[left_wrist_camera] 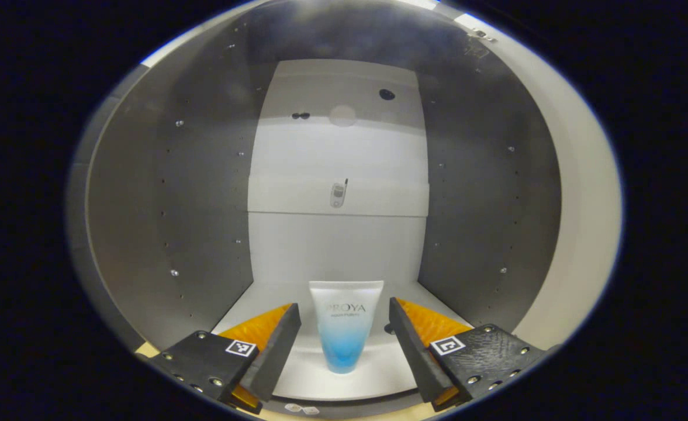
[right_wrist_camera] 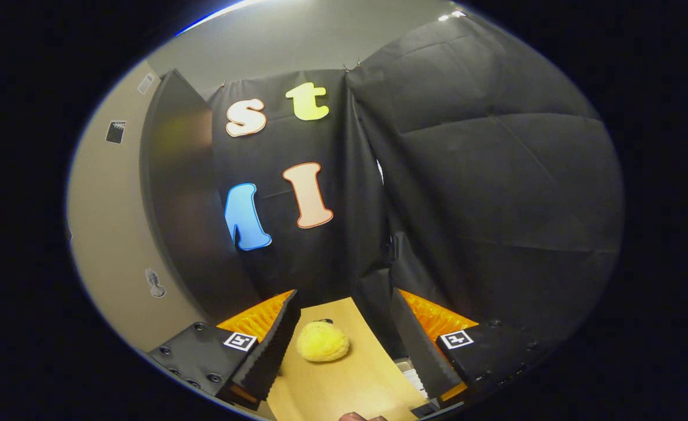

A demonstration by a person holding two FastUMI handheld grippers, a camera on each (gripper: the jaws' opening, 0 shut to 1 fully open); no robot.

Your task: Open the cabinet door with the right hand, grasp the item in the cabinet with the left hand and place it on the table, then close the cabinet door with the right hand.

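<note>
Here, the open left tool (left_wrist_camera: 345, 339) frames a small tube (left_wrist_camera: 345, 324) standing in the cabinet (left_wrist_camera: 168, 234).
Likely light, soft and slippery; grip mid-body gently. The right tool (right_wrist_camera: 344, 342) hangs open, empty.

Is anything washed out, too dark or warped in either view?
Left gripper view: cabinet side walls bow from fisheye; back panel bright, ceiling shadowed, tube sharp. Right gripper view: dim booth; yellow ball on the table slightly soft.

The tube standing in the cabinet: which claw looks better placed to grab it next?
The left claw. It is open, with the tube standing upright between its fingers on the cabinet shelf. The right claw is open too, but faces the table and a yellow fluffy ball.
</note>
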